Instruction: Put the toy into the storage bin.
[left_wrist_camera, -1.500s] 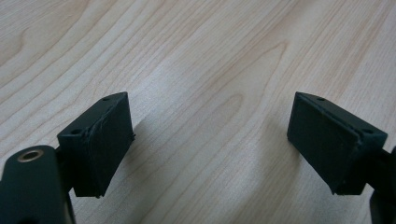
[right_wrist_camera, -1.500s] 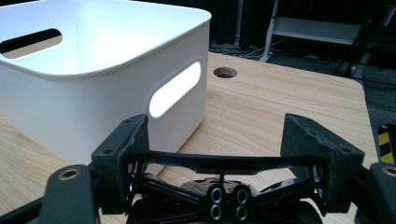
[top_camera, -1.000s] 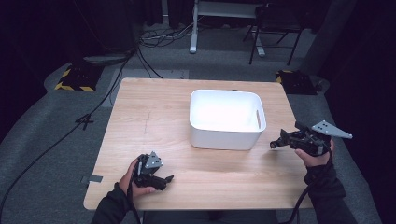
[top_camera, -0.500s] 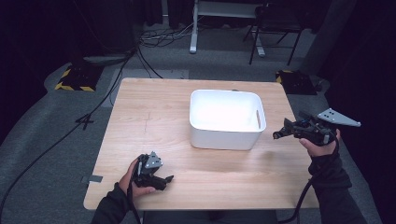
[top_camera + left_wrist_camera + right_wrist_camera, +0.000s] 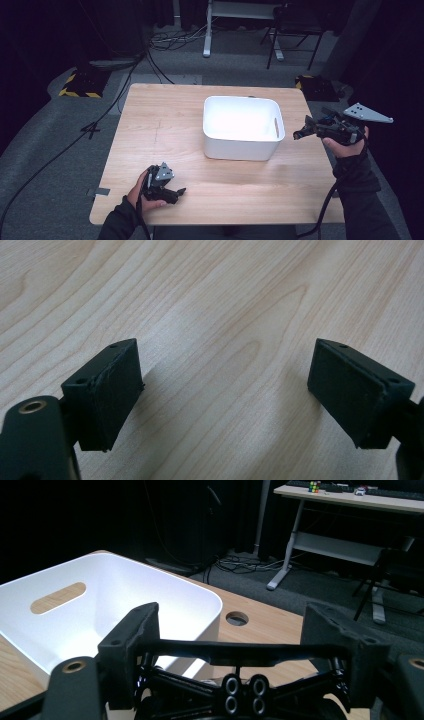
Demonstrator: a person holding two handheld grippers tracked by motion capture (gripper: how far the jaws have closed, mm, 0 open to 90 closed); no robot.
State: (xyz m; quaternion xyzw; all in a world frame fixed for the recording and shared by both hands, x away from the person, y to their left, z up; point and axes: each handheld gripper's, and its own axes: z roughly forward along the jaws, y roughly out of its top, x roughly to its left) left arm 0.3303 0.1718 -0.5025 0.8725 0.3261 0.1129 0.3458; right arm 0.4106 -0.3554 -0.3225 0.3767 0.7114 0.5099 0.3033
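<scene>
At 7 o'clock the left gripper (image 5: 176,190) rested on the wooden table (image 5: 165,130), jaws released and empty. At 3 o'clock the right gripper (image 5: 300,134) was clenched on a black linkage part (image 5: 240,652), just beside the white bin (image 5: 240,150). A loosened clamp would probably drop the part outside the bin wall. The right gripper view confirmed the grasp; the high view left it indistinct.

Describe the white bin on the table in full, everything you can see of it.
The white bin is a rectangular tub with rounded corners, plastic by its look, open at the top and upright. An oval handle slot is cut into an end wall. Nothing can be seen lying inside it. It stands on the wooden table, toward the far right part. Nothing but the table touches it; the right gripper is held in the air beside its right end.
</scene>
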